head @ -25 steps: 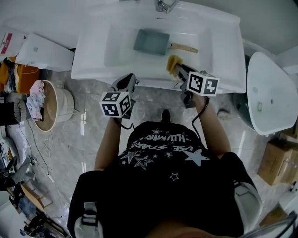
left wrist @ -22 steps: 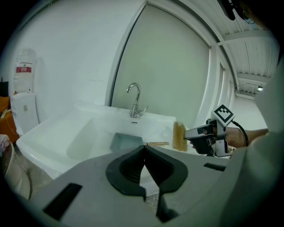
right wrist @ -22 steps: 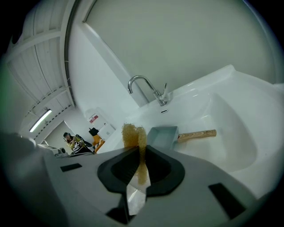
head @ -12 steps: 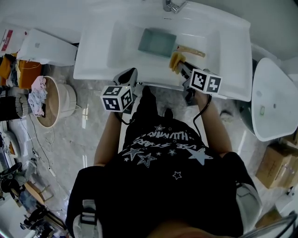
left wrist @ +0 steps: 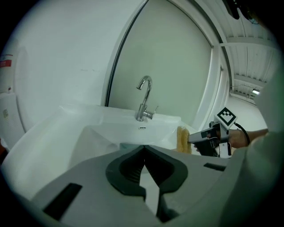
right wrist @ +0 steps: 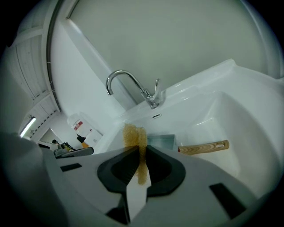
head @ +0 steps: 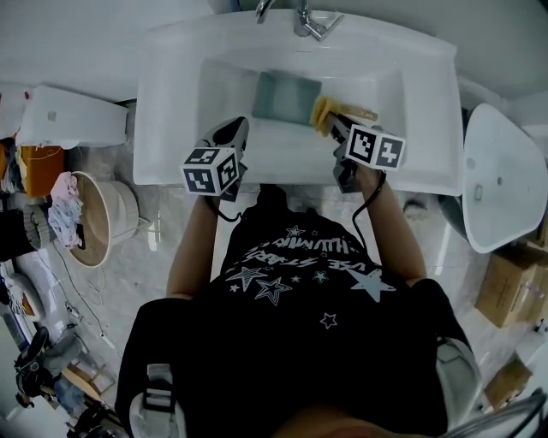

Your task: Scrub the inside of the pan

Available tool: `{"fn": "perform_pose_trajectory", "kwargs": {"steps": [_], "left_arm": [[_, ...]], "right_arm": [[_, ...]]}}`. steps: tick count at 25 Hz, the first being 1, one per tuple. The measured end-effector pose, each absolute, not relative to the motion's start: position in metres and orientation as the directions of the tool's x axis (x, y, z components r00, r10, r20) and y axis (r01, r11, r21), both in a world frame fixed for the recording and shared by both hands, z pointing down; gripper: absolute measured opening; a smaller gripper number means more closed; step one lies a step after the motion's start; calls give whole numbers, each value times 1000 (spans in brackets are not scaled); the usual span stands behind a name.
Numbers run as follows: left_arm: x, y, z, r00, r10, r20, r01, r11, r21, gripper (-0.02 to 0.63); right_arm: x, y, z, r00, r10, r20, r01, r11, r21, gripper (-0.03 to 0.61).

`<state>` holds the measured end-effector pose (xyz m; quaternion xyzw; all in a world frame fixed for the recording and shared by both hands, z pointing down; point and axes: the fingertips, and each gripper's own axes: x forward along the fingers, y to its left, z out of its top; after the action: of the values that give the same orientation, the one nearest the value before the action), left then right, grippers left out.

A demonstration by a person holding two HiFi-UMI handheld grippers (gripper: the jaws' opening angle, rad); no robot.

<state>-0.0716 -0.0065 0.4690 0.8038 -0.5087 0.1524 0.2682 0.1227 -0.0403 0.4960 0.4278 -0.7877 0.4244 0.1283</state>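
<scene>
Pan (head: 287, 97): square, grey-green, lying in the basin of the white sink (head: 171, 111), upper centre of the head view; wooden handle (head: 358, 111) points right.
Right gripper (head: 330, 121): jaws pinching a yellow sponge (head: 320, 111), just beside the pan's right edge, at the handle's root.
Left gripper (head: 231, 130): jaws pressed together, empty; lower left of the pan, apart from it.
Tap (head: 301, 17): top centre.
</scene>
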Motion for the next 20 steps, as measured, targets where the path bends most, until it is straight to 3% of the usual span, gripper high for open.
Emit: {"fn": "perform_pose_trajectory", "kwargs": {"steps": [20], "left_arm": [[-125,-116,511,537,-629,562,-843,-432,321,8]], "right_arm": [[38,-120,566,-488,-450,748,-863,118,-492,40]]}}
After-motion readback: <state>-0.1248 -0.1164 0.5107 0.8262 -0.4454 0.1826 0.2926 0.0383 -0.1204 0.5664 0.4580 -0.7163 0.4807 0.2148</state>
